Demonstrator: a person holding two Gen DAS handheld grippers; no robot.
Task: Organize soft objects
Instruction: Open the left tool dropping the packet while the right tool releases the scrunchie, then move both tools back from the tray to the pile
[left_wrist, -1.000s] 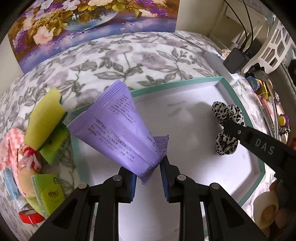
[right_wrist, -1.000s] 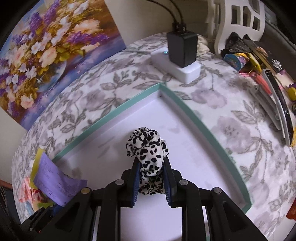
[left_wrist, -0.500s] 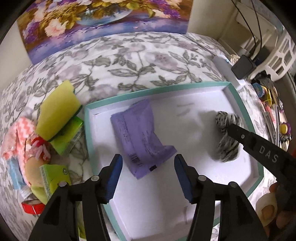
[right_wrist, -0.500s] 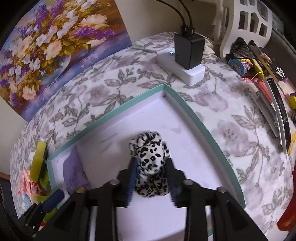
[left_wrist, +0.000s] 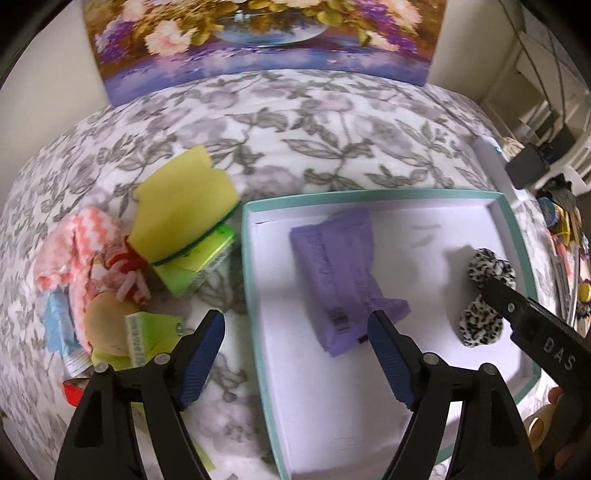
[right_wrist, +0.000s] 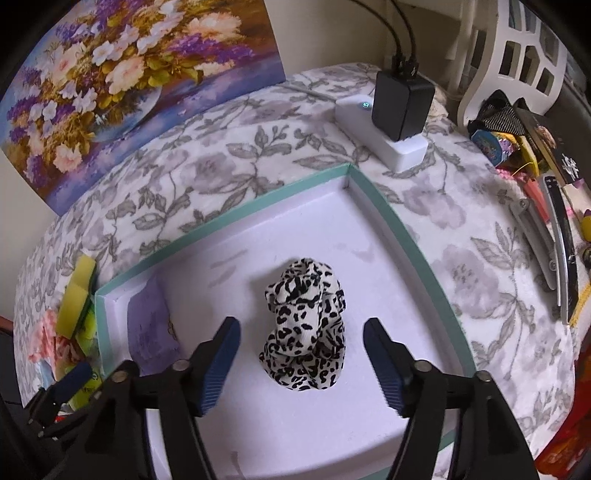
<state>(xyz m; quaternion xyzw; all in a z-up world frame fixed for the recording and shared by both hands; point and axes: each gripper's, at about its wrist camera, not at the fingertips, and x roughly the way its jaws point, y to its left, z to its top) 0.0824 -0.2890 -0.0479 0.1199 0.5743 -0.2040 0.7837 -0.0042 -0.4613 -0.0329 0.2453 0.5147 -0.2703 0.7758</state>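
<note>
Now, step in hand: you judge that both grippers are letting go of items laid in the tray, so the next move is to fetch more from the pile outside it.
Left gripper: released, jaws spread wide and empty, straddling the tray's left wall, with the purple packet lying between and beyond them.
Right gripper: released too, jaws wide on either side of the leopard scrunchie, not touching it.
How to do it well: lift each gripper straight up and clear of the tray before you swing away, so a finger does not drag the packet or catch the scrunchie's folds.
Next pick: take the yellow sponge from the top of the pile just left of the tray; it rests tilted on a green pack, so pinch it across its thin sides.
Risk: the pile is crowded, and a wide pinch may grab two things at once.
Purple packet: flat, soft, printed pouch, lying inside the tray toward its left wall.
Leopard scrunchie: bunched white-and-black fabric, standing up in a loose heap inside the tray toward its right wall, well apart from the packet.
Pink chevron cloth: crumpled at the far left of the pile, outside the tray.
</note>
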